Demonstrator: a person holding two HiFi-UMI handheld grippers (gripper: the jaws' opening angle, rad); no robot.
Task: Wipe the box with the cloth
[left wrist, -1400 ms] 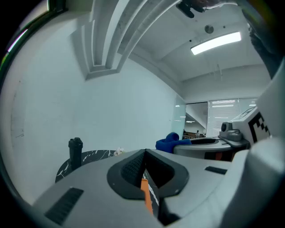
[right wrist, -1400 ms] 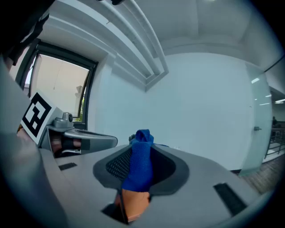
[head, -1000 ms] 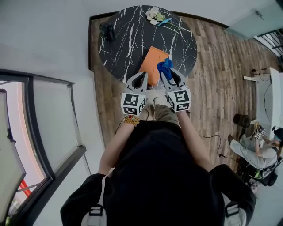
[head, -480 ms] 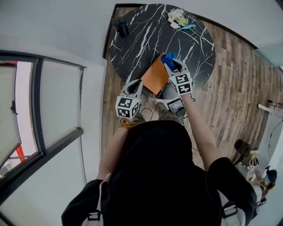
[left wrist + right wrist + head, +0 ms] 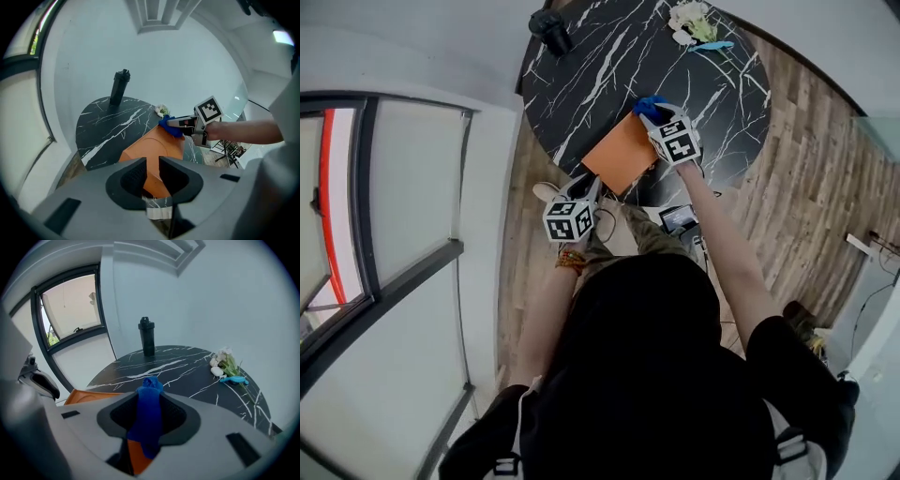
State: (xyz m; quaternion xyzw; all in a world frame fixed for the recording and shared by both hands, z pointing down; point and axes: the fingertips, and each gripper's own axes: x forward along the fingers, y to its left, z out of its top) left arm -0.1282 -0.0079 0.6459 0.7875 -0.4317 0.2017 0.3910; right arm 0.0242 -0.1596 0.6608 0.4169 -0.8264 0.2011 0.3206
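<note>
An orange box [image 5: 622, 152] lies flat near the front edge of the round black marble table [image 5: 609, 66]. My right gripper [image 5: 652, 114] is shut on a blue cloth [image 5: 648, 105] and holds it at the box's far right corner. In the right gripper view the cloth [image 5: 149, 413] hangs between the jaws, with the box [image 5: 86, 397] to the left and below. My left gripper [image 5: 593, 185] points at the box's near corner. Its jaws are opening with a narrow gap. Nothing is pressed between them, and the box [image 5: 154, 150] lies just beyond them.
A black bottle [image 5: 551, 30] stands at the table's far left edge. White flowers [image 5: 692, 19] and a light-blue item [image 5: 234, 379] lie at the far right. A large window [image 5: 384, 216] is on the left. Wooden floor [image 5: 806, 150] surrounds the table.
Both grippers have come down toward the table. The right one has carried the blue cloth forward to the box's far corner. The left one now sits lower, at the box's near corner.
</note>
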